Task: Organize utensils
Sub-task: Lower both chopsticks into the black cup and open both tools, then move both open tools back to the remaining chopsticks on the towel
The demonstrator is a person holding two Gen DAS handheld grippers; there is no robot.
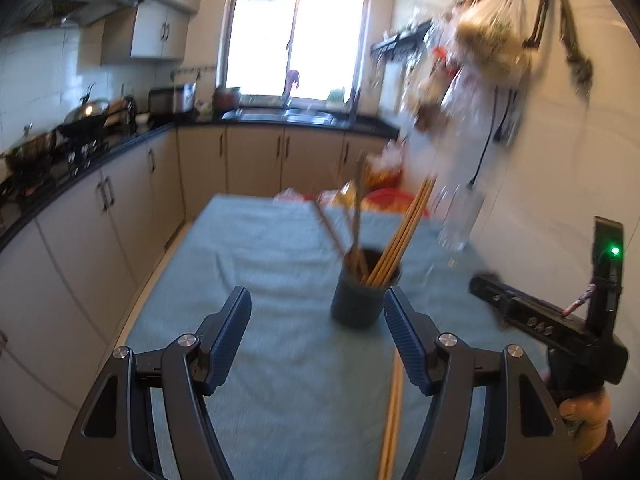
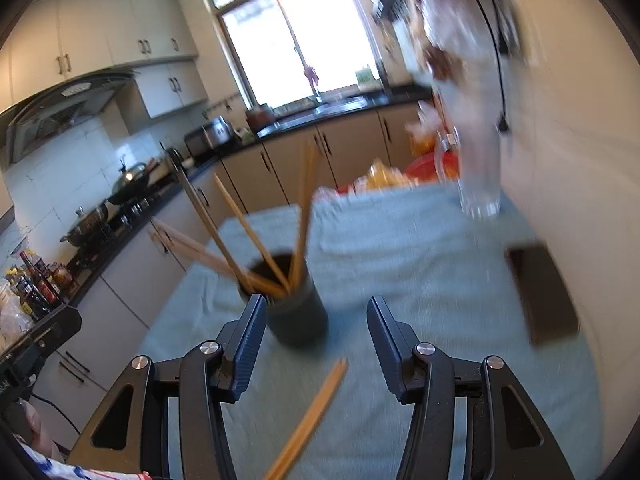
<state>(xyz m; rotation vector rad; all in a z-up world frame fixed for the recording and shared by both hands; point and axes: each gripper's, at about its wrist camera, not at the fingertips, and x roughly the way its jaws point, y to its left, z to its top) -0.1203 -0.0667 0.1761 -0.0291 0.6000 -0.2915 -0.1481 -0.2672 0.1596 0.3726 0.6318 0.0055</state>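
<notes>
Chopsticks [image 2: 308, 420] lie loose on the cloth [image 2: 400, 240]; both our claws, left gripper [image 1: 318, 332] and right gripper [image 2: 316, 340], gape empty, so we pinch mid-shaft, then tip them into the cup [image 2: 296, 316].

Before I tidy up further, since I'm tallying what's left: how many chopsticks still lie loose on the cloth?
2, apparently: one pair of loose chopsticks lying side by side on the teal cloth, in front of the dark cup. Blur may hide more.

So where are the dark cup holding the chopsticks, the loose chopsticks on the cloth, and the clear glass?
Dark cup [image 1: 354, 304], left wrist view, its outer wall.
Loose chopsticks [image 2: 310, 420], right wrist view, mid-length of the pair.
Clear glass [image 2: 480, 196], right wrist view, lower part.
</notes>
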